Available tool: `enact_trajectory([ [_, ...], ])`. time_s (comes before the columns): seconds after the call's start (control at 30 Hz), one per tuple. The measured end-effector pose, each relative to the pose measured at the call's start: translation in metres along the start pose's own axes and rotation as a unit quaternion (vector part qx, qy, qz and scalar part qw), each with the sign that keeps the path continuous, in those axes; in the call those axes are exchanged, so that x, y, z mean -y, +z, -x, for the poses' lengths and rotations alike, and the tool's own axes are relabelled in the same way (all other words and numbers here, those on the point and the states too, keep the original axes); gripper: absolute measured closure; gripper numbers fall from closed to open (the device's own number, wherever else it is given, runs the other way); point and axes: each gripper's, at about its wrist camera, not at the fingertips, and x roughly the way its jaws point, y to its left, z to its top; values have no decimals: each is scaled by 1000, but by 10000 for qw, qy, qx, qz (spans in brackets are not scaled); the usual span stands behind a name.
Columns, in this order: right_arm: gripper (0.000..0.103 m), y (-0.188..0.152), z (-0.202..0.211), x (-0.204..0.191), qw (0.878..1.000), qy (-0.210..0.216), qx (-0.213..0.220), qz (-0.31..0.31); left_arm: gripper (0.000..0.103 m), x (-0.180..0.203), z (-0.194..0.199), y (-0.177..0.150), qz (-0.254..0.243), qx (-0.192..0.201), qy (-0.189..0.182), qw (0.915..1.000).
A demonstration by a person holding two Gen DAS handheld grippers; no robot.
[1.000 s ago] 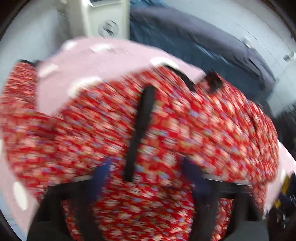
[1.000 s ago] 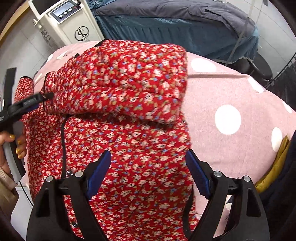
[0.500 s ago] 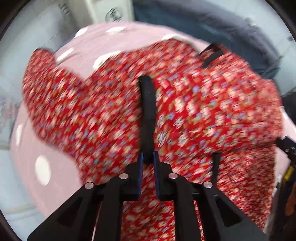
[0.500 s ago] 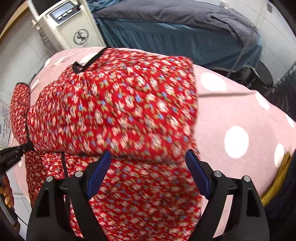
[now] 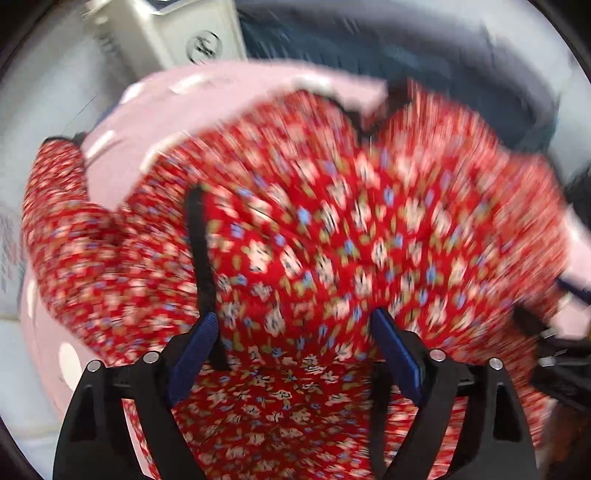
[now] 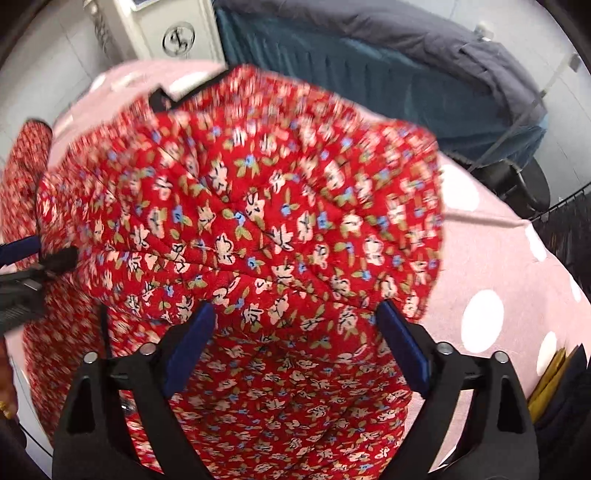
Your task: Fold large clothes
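Both grippers, left gripper and right gripper, released over red floral garment, seemingly folded, white machine behind.

The left gripper, a black two-finger tool with blue ribbed pads, fills the bottom of the left wrist view, its jaws spread wide apart and gripping nothing. The right gripper, built the same way with blue pads, sits at the bottom of the right wrist view, jaws likewise spread wide and gripping nothing. At the far left edge of the right wrist view the left gripper appears side-on, black with a blue tip. Each view is partly blurred.
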Motion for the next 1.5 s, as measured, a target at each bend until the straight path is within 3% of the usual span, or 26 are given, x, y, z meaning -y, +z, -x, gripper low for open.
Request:
enact_trajectory([
  [0.03,11,0,-5,-3,9999,-53,-52,103,17,3,-7,0,-14,-26,41,10000],
  [0.1,8,2,-12,-10,9994,-197,-64,269,5,3,-15,4,94,-19,114,9999],
  [0.27,5,4,-27,-25,9976,-593,-88,354,5,-12,-48,19,561,-532,-486,9958],
  [0.43,5,7,-33,-40,9955,-878,-76,346,5,-2,-54,22,417,-385,-307,9979],
  [0.53,5,10,-34,-51,9954,-880,-151,349,5,10,-51,17,446,-395,-250,9979],
  [0.6,5,10,-16,-56,9970,-768,29,116,5,12,-47,17,453,-365,-227,9980],
  [0.7,5,-1,13,-49,9981,-285,276,-478,5,9,-12,2,525,-198,-170,9983],
  [0.83,5,-30,31,-46,9940,73,245,-1065,7,9,35,-15,537,426,177,9975],
  [0.93,5,-56,35,-51,9938,105,135,-1099,6,7,63,-31,458,845,231,9951],
  [1.1,5,-96,39,-69,9969,92,-28,-777,6,-31,79,-52,696,956,451,9920],
  [1.17,5,-106,41,-79,9982,66,-29,-601,6,-65,83,-56,1211,990,623,9857],
  [1.27,5,-117,45,-94,9991,77,-29,-412,6,-122,80,-61,2149,934,586,9704],
  [1.37,5,-126,51,-111,9996,43,10,-293,7,-183,71,-70,3164,822,393,9442],
  [1.5,5,-137,63,-126,9998,-23,38,-184,7,-260,63,-67,4108,838,136,9078],
])
